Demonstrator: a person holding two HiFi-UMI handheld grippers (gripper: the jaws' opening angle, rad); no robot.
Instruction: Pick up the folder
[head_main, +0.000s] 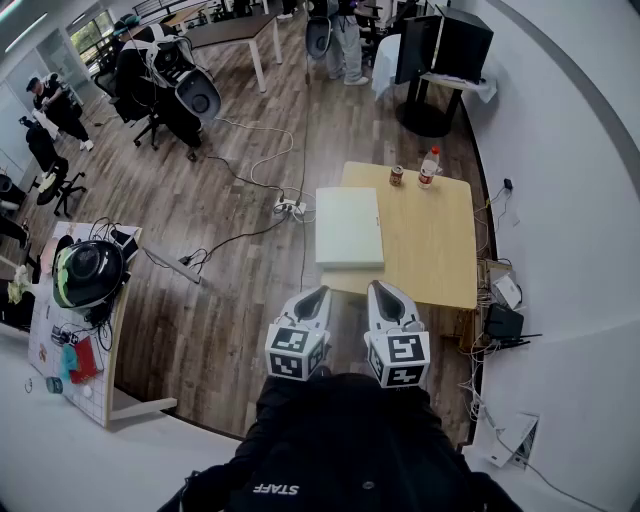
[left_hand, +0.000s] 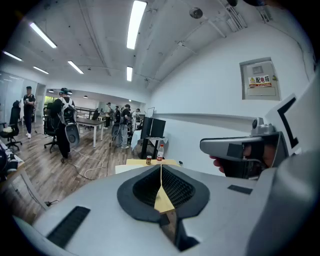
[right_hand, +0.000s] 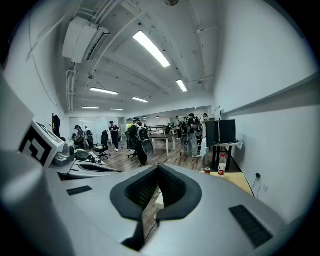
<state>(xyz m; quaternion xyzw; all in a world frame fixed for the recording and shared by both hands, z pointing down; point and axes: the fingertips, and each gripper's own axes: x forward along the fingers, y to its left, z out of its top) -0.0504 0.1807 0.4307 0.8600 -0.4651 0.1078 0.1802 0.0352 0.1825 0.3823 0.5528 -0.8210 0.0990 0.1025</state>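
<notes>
The folder (head_main: 349, 226), pale and flat, lies on the left part of a wooden table (head_main: 435, 250) and overhangs its left edge. Both grippers hang side by side short of the table's near edge, pointing at it. My left gripper (head_main: 318, 292) is shut with nothing held; its jaws meet at the tip (left_hand: 161, 165). My right gripper (head_main: 381, 288) is also shut and empty, with its jaws touching (right_hand: 158, 167). In the left gripper view the folder (left_hand: 125, 169) shows just past the jaws. A sliver of the folder (right_hand: 158, 200) shows low between the right jaws.
A red can (head_main: 397, 176) and a clear bottle with a red cap (head_main: 429, 167) stand at the table's far edge. Cables and a power strip (head_main: 290, 208) lie on the floor left of the table. A white wall runs along the right. A black stand (head_main: 440, 50), chairs and people are farther back.
</notes>
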